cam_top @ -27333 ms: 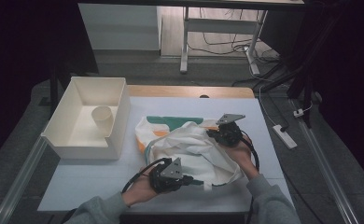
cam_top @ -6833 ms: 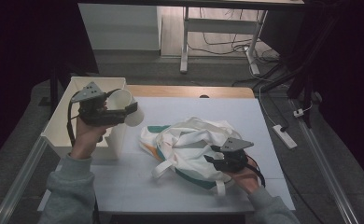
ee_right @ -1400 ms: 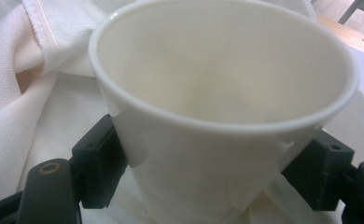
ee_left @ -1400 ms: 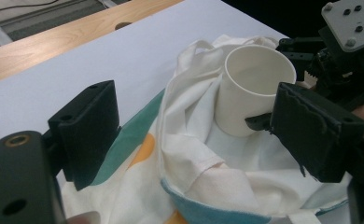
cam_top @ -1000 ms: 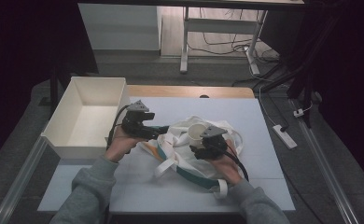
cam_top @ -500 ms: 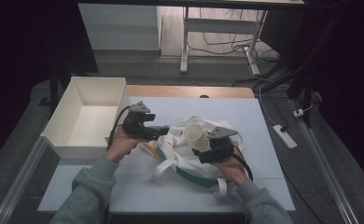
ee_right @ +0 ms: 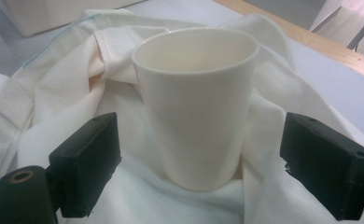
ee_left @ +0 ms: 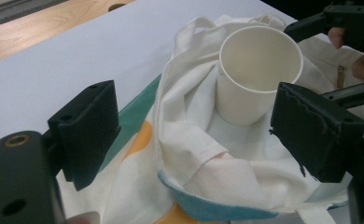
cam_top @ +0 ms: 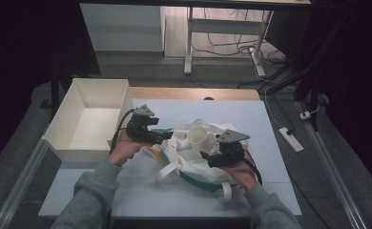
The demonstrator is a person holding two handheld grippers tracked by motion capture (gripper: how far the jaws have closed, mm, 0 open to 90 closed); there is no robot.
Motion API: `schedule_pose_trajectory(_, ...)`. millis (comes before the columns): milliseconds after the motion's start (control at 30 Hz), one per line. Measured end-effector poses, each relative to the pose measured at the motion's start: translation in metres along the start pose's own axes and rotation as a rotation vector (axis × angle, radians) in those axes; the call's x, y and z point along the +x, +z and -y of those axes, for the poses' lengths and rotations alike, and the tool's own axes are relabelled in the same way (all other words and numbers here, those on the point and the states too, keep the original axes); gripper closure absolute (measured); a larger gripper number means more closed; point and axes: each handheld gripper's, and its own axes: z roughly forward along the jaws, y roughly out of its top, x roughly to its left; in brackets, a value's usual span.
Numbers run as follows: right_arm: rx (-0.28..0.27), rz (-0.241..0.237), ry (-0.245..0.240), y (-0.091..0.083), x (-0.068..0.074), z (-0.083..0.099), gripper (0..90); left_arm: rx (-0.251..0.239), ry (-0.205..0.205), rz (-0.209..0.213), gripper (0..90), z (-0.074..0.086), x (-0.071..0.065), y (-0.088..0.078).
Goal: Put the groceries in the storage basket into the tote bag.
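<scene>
nearest, the right tongs (ee_right: 194, 172) stand released, wide of the paper cup (ee_right: 196, 100), which sits upright in the mouth of the cloth bag (cam_top: 193, 152) on the surface (cam_top: 270, 138). left tongs (ee_left: 194, 135) spread, nothing pressed between them. beyond, the white box (cam_top: 91, 119) lies emptied. cup delivered; bag not yet closed.

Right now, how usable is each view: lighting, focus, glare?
High view: dim, dark edges, table evenly lit, cup small but readable. Left gripper view: cup sharp, near jaws soft. Right gripper view: cup and bag clear, no glare, jaws slightly blurred.
</scene>
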Motion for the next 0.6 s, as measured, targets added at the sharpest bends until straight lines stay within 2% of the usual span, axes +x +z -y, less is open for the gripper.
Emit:
schedule_pose_trajectory(267, -0.026, -0.004, 0.003, -0.018, -0.009, 0.004, 19.8, 0.009, 0.001, -0.004, 15.7, 0.004, -0.002, -0.001)
schedule_pose_trajectory(367, -0.035, 0.005, 0.021, -0.026, -0.013, 0.007, 21.2, 0.006, 0.002, -0.007, 15.8, 0.007, -0.004, -0.003)
schedule_pose_trajectory(600, -0.047, 0.046, 0.051, -0.046, -0.022, 0.016, 23.0, 0.010, -0.002, 0.019, 15.9, 0.013, -0.014, -0.003)
